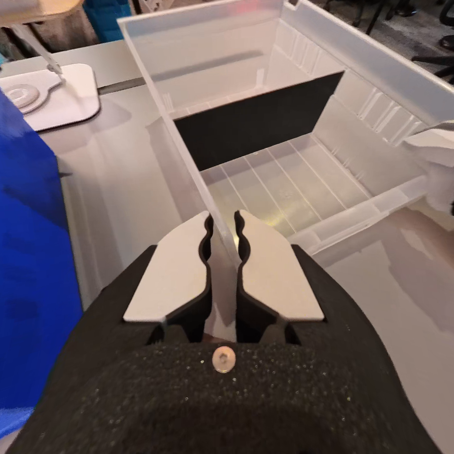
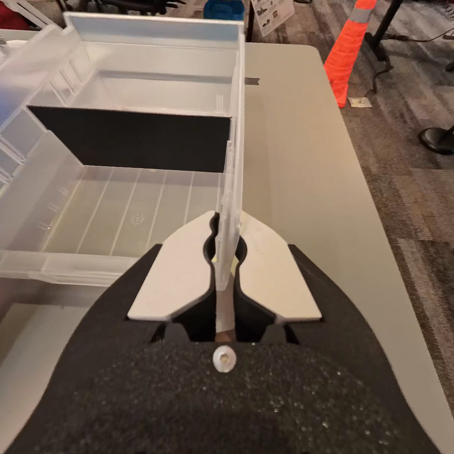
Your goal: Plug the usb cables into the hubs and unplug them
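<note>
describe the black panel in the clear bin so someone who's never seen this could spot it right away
On the grey table sits a large clear plastic bin, each side wall between a gripper's fingers. Across its middle stands the black divider, spanning wall to wall. It is the only dark, opaque part of the see-through bin.

In the left wrist view the bin (image 1: 319, 186) sits on the desk (image 1: 118, 196), filling the upper right of the frame, with a divider panel (image 1: 250, 122) standing across its middle. A stand base (image 1: 71, 98) rests on the desk at upper left. The right wrist view puts a cone (image 2: 348, 51) on the floor (image 2: 405, 172), upper right, beyond the desk edge.
</note>
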A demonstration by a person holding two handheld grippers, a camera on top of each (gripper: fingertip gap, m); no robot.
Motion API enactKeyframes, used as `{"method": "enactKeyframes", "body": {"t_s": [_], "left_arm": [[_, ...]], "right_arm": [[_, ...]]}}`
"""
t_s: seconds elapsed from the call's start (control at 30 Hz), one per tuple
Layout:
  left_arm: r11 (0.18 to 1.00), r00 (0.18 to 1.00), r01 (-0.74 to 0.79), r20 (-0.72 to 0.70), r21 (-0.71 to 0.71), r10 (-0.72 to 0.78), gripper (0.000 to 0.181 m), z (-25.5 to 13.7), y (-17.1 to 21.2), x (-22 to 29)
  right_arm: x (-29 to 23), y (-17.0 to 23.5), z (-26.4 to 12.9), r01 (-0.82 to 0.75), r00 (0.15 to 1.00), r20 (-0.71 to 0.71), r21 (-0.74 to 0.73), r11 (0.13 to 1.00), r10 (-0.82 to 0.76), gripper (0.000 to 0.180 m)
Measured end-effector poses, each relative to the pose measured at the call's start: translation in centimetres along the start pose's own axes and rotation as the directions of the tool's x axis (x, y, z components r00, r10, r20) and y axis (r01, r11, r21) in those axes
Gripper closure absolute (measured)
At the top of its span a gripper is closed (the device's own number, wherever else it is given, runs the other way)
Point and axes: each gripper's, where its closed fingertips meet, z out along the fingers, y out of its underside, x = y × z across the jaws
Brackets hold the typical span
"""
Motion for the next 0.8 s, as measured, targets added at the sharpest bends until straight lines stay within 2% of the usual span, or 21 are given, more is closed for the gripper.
{"method": "enactKeyframes", "body": {"t_s": [0.07,0.1,0.17,0.2,0.23,0.27,0.33,0.4,0.47,0.53,0.6,0.63,0.67,0.7,0.77,0.8], "left_arm": [[1.0,0.995,0.021,-0.095,0.012,-0.02,0.155,-1.2,-0.4,0.4],[0.998,0.987,0.048,-0.157,0.03,-0.042,0.15,-2.4,-0.8,0.6],[0.992,0.953,0.092,-0.298,0.09,-0.061,0.144,-6.5,-1.8,0.3],[0.987,0.949,0.086,-0.313,0.136,-0.04,0.142,-8.8,-2.2,-1.1],[0.983,0.967,0.059,-0.253,0.176,-0.013,0.139,-11.0,-2.1,-4.0],[0.979,0.99,0.035,-0.142,0.2,-0.006,0.137,-13.0,-1.8,-8.1],[0.973,0.999,0.037,0.025,0.229,-0.044,0.133,-16.8,-0.7,-16.3],[0.967,0.981,0.079,0.152,0.242,-0.118,0.128,-19.4,1.2,-23.4],[0.975,0.974,0.125,0.164,0.183,-0.156,0.124,-19.1,4.0,-26.8],[0.983,0.976,0.165,0.134,0.075,-0.174,0.117,-16.8,7.0,-27.8],[0.978,0.974,0.204,0.094,0.039,-0.206,0.123,-14.7,8.4,-27.9],[0.975,0.972,0.221,0.069,0.039,-0.223,0.134,-13.9,8.5,-27.9],[0.974,0.973,0.224,0.058,0.032,-0.225,0.149,-13.1,8.5,-28.1],[0.976,0.974,0.217,0.065,0.024,-0.218,0.157,-12.6,8.5,-28.5],[0.975,0.973,0.221,0.062,0.032,-0.223,0.168,-12.7,8.4,-29.0],[0.977,0.975,0.21,0.069,0.025,-0.211,0.169,-12.7,8.4,-29.2]], "right_arm": [[-0.4,0.0,-0.4,0.002,1.0,0.03,0.001,1.0,-0.002,0.167],[0.2,-0.3,-0.8,0.011,1.0,-0.005,0.015,1.0,-0.011,0.165],[1.7,-1.4,-2.2,0.052,0.993,-0.107,0.043,0.998,-0.048,0.147],[2.3,-2.0,-3.2,0.08,0.985,-0.158,0.054,0.995,-0.071,0.138],[2.7,-2.9,-4.2,0.112,0.973,-0.21,0.076,0.991,-0.094,0.137],[2.9,-4.1,-5.4,0.142,0.959,-0.262,0.115,0.983,-0.108,0.143],[2.0,-6.5,-7.3,0.212,0.937,-0.319,0.184,0.96,-0.146,0.144],[-1.6,-8.7,-8.2,0.245,0.949,-0.258,0.237,0.94,-0.183,0.144],[-8.8,-9.9,-8.0,0.239,0.971,-0.059,0.281,0.93,-0.232,0.141],[-18.1,-9.0,-7.5,0.195,0.947,0.195,0.287,0.938,-0.256,0.136],[-27.6,-5.3,-6.7,0.15,0.867,0.442,0.209,0.966,-0.23,0.116],[-31.0,-2.7,-5.7,0.168,0.842,0.497,0.133,0.977,-0.212,0.105],[-32.6,-0.7,-4.2,0.193,0.863,0.46,0.079,0.978,-0.208,0.102],[-33.0,0.3,-2.5,0.198,0.907,0.368,0.054,0.979,-0.204,0.108],[-33.5,1.0,-0.1,0.137,0.956,0.261,0.009,0.99,-0.135,0.132],[-34.0,1.1,0.5,0.094,0.963,0.256,-0.01,0.996,-0.088,0.153]]}}
